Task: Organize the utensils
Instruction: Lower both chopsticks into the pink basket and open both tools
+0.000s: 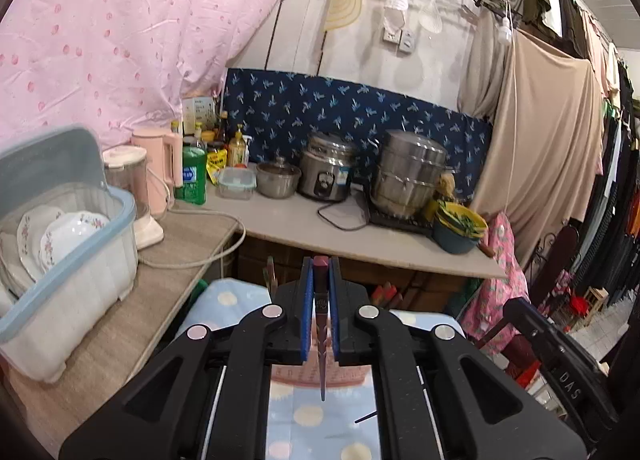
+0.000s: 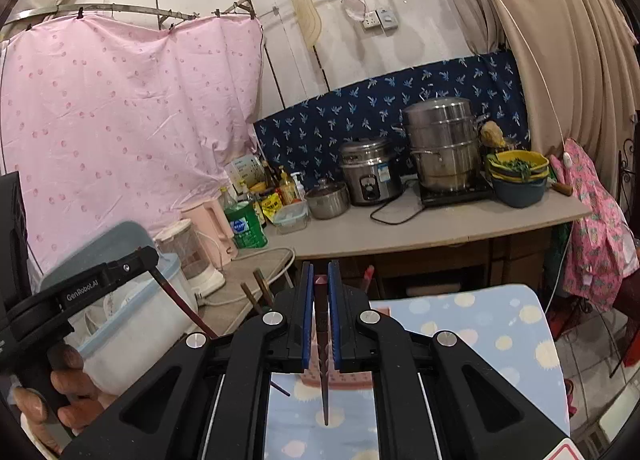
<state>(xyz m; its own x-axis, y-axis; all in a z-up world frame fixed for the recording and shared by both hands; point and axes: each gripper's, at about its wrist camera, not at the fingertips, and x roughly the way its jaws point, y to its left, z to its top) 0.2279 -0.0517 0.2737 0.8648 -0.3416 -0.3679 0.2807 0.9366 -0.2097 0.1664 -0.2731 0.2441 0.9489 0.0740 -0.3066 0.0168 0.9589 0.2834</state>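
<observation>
We've got one chopstick [image 1: 321, 324] pinched tight in the left gripper [image 1: 321, 280] and another chopstick [image 2: 322, 360] clamped in the right gripper [image 2: 321, 280], both up over the spotted tablecloth [image 2: 480, 332]. They look light, stiff and slick, so we'd grip mid-shaft.

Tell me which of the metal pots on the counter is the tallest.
The stacked steamer pot on the black cooktop, at the right. It rises well above the rice cooker and the small lidded pot left of it.

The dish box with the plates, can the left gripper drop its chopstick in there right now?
Probably yes. The dish box has its lid up, the left gripper clamps a chopstick, and nothing stands between them.
</observation>
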